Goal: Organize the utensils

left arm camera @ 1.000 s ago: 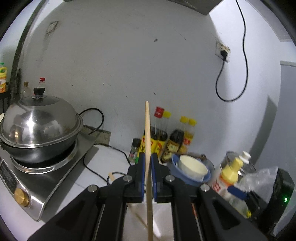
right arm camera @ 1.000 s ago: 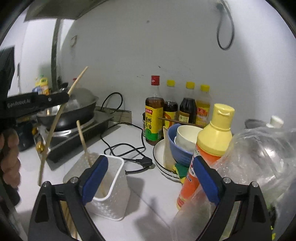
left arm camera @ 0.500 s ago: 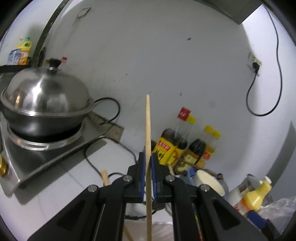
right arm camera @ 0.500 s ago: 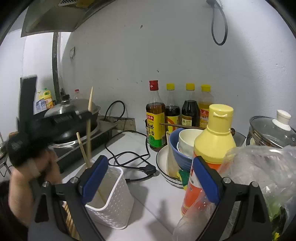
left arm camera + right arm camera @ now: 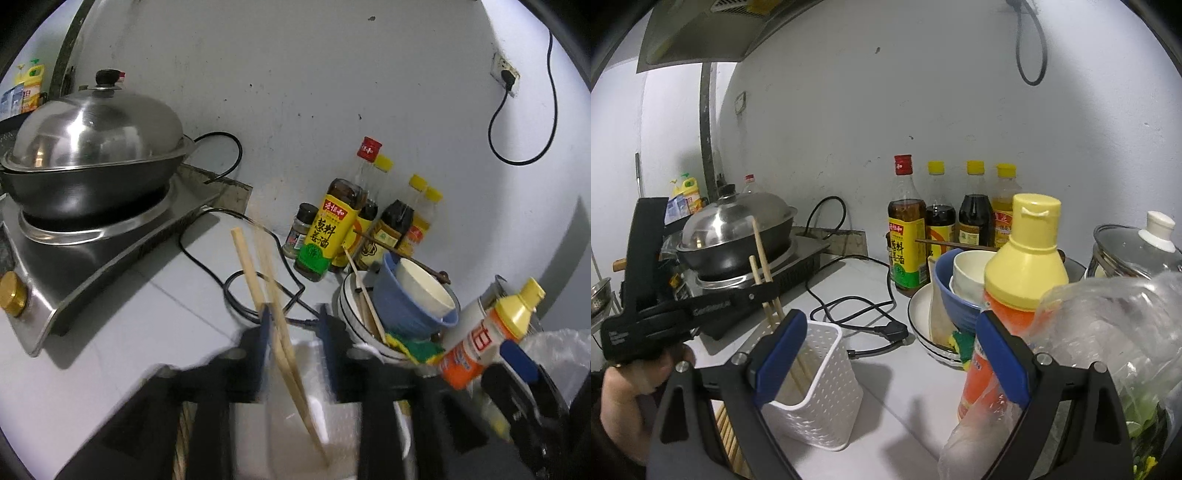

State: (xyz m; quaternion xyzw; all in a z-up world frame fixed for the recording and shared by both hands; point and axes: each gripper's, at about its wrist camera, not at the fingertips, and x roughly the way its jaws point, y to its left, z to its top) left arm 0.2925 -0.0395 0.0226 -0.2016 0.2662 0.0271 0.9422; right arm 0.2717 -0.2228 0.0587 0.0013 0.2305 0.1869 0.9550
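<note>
Left wrist view: the left gripper is smeared by motion blur, and the white holder beneath it is a vague patch cut by the lower edge. Right wrist view: the chopsticks vanish behind the right gripper's blue pad; a hand is cropped at lower left.

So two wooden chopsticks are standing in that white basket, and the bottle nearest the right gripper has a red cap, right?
Not quite: that bottle has a yellow cap, as the right wrist view shows; the red cap is on a bottle by the wall. The two chopsticks do stand in the white basket.
</note>
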